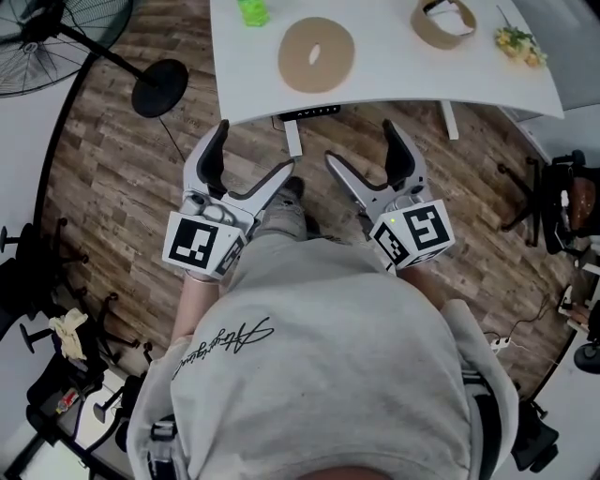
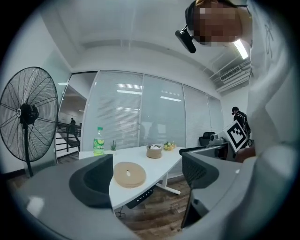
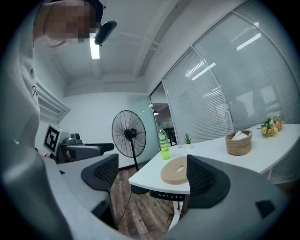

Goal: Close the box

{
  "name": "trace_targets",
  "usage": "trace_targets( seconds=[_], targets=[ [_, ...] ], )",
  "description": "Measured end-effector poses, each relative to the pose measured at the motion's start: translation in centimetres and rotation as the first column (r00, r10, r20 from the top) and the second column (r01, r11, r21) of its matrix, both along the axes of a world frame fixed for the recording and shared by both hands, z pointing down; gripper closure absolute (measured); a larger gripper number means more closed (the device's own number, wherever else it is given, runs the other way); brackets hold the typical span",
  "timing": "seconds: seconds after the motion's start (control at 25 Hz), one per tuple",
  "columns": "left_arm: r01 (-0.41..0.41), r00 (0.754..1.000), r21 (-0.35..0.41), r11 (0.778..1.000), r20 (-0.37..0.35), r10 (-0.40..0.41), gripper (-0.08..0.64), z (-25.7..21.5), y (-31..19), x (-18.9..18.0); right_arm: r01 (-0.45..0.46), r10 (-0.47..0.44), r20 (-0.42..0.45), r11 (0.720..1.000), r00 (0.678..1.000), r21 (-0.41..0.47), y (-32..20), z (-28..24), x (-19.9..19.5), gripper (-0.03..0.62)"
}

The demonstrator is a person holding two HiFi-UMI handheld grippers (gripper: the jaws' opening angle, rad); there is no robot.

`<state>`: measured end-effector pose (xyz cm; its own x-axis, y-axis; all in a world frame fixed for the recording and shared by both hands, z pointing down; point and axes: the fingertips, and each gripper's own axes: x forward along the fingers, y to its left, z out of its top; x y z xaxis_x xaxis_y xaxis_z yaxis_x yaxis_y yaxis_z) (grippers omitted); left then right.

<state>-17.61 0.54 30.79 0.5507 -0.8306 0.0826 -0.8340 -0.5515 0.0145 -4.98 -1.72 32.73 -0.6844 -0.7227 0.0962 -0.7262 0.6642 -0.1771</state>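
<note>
Left gripper (image 1: 251, 155): jaws spread wide with nothing between them. I hold it in front of my chest, over the floor and short of the table (image 1: 394, 70).
Right gripper (image 1: 361, 145): also wide open and empty, level with the left one and likewise short of the table edge.
Box (image 1: 433, 36): a round woven container at the far right of the tabletop, uncovered, well apart from both grippers.
Lid (image 1: 316, 54): a flat tan disc lying on the table to the left of the box, clear of it and nearer to me.
Done: nothing that I can see. The lid is off and neither gripper touches anything.
Left to do: as I judge it, the whole job. I need to reach over the table, take the disc, carry it across and seat it on the box rim.
Bystanders: a green bottle (image 1: 252, 11) at the far left and a small bunch of flowers (image 1: 520, 42) just beyond the box.
Cut off: the top edge of the head view clips the box and the bottle.
Hard to make out: something pale sits inside the box, but I cannot say what it is or whether it stands above the rim.
Unknown: whether the disc matches the box opening.
Hidden: my own torso fills the lower head view.
</note>
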Motion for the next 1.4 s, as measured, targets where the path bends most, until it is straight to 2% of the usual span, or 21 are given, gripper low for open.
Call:
trace_targets(
  seconds=[0.28, 0.56, 0.8, 0.92, 1.04, 1.16, 1.4],
  targets=[
    [-0.051, 0.998, -0.008, 0.999, 0.02, 0.051, 0.11, 1.0, -2.6, 1.2, 0.002, -0.002, -0.023, 1.0, 1.0, -0.005, -1.8, 0.9, 0.1, 0.147],
    [-0.105, 0.993, -0.015, 0.994, 0.053, 0.105, 0.11, 2.8, -7.3, 1.9, 0.022, -0.022, -0.118, 1.0, 0.993, -0.008, -6.0, 2.9, 0.0, 0.135],
    [-0.178, 0.979, -0.054, 0.983, 0.094, 0.183, 0.11, 5.2, -10.8, 1.5, 0.057, -0.064, -0.193, 0.998, 0.979, -0.04, -9.2, 5.1, -1.5, 0.123],
    [-0.227, 0.964, -0.087, 0.97, 0.12, 0.237, 0.11, 6.7, -12.0, 1.6, 0.07, -0.084, -0.228, 0.995, 0.97, -0.07, -10.7, 6.5, -2.0, 0.114],
    [-0.276, 0.938, -0.116, 0.954, 0.182, 0.294, 0.11, 8.3, -13.0, 2.0, 0.093, -0.116, -0.285, 0.991, 0.951, -0.094, -11.9, 8.2, -2.3, 0.109],
    [-0.318, 0.915, -0.157, 0.935, 0.209, 0.346, 0.109, 9.8, -13.7, 2.4, 0.111, -0.149, -0.325, 0.985, 0.934, -0.135, -12.7, 10.0, -2.4, 0.101],
    [-0.333, 0.878, -0.217, 0.917, 0.283, 0.386, 0.109, 12.3, -15.9, 2.0, 0.105, -0.18, -0.402, 0.974, 0.898, -0.202, -14.4, 12.9, -2.3, 0.084]
  ],
)
